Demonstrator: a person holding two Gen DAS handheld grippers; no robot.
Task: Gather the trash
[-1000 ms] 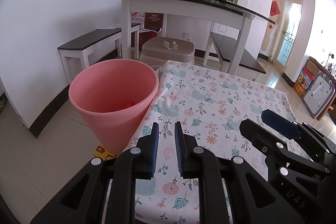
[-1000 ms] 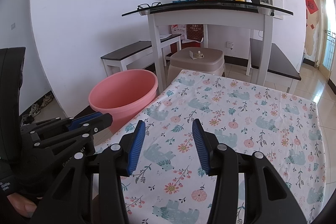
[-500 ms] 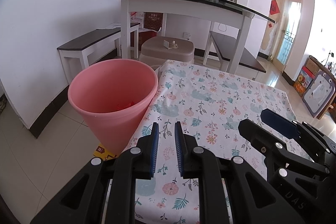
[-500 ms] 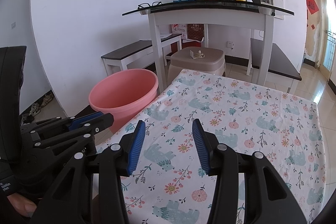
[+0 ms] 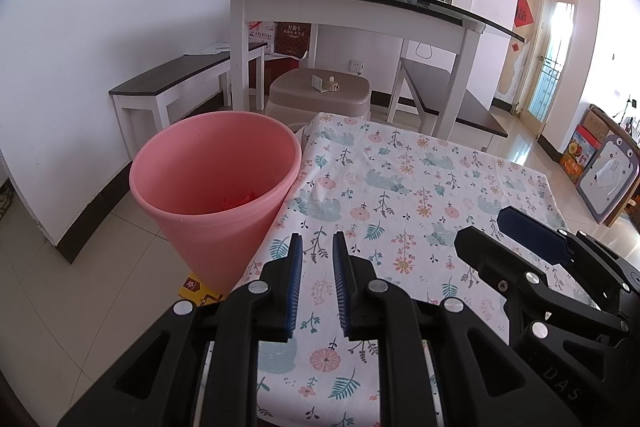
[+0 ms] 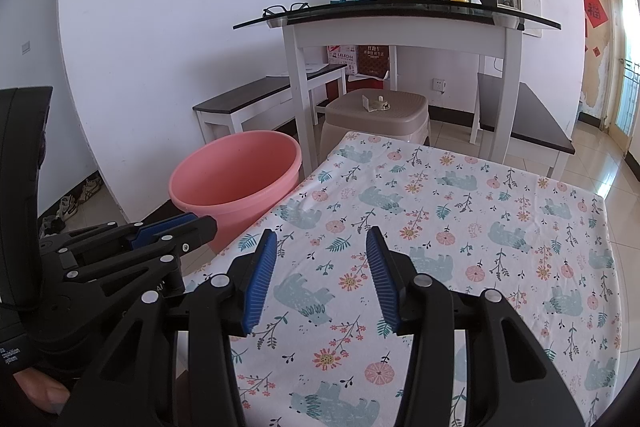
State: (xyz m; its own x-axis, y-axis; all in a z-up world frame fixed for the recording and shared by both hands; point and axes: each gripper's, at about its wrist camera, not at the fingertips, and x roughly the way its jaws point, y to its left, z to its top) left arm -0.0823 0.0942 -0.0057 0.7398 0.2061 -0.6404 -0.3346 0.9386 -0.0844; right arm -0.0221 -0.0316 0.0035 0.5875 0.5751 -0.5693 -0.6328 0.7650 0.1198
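A pink plastic bin [image 5: 216, 187] stands on the floor against the left edge of the table with the floral cloth [image 5: 420, 187]. Small red scraps [image 5: 240, 201] lie at its bottom. My left gripper [image 5: 316, 247] hovers over the cloth's near left corner, just right of the bin, open by a narrow gap with nothing between its blue pads. My right gripper [image 6: 320, 239] hangs over the cloth [image 6: 440, 227] further right, open wider and holding nothing. Each gripper shows in the other's view: the right gripper [image 5: 500, 231], the left gripper [image 6: 204, 223], and the bin [image 6: 236, 171] behind it.
Beyond the table stands a beige stool [image 5: 320, 91] with small items on it. Behind it is a white table with a glass top [image 5: 360, 11], and dark benches [image 5: 180, 79] run on both sides. Tiled floor lies left of the bin. Shoes [image 6: 72, 203] sit by the wall.
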